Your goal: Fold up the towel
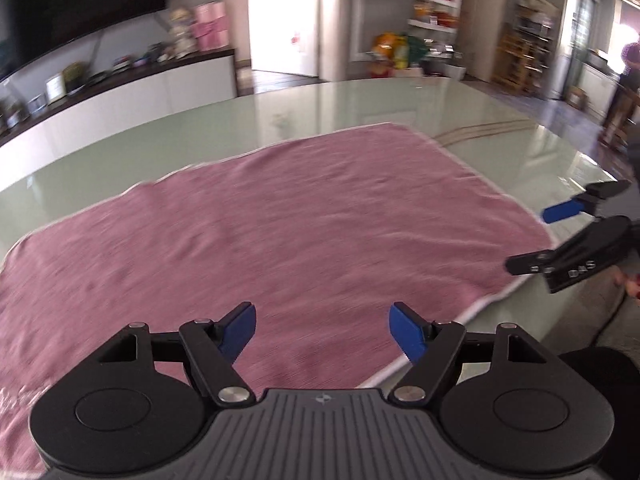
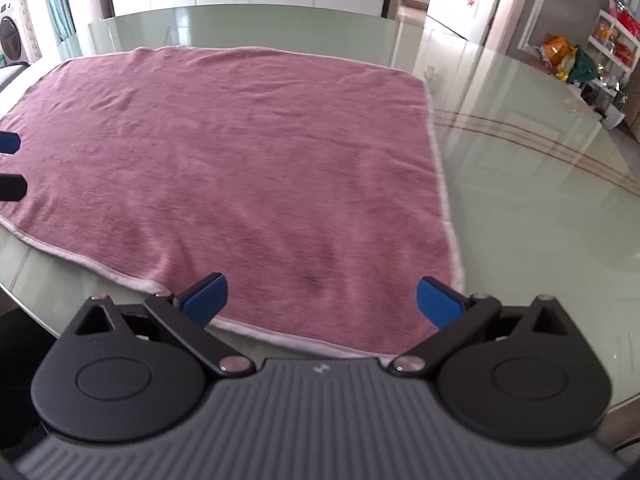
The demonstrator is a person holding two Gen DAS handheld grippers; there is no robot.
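The pink towel (image 1: 280, 224) lies spread flat on the pale green glass table (image 1: 280, 116), with light wrinkles across it and a white hem along its edges. In the left wrist view the left gripper (image 1: 322, 330) hangs above the near part of the towel, its blue-tipped fingers (image 1: 240, 334) spread wide with nothing between them. Further right in that view the near hem of the towel runs diagonally to the table edge, and the right gripper (image 1: 532, 240) reaches in from the right side over the towel's corner, its two fingers apart and empty. Behind the table stand a white cabinet (image 1: 120, 96) on the left and shelves (image 1: 434, 4) with colourful packets toward the right; a person (image 1: 628, 80) is blurred at the far right.

In the right wrist view the tips of the left gripper (image 2: 10, 164) show at the left border over the towel's left part, held apart. The towel (image 2: 240, 152) fills the middle of the table (image 2: 520, 184), its near hem just ahead of the right gripper (image 2: 322, 300), whose fingers are spread wide and hold nothing, above the towel's near right corner. To the right the bare glass shows brown curved stripes (image 2: 540, 140)
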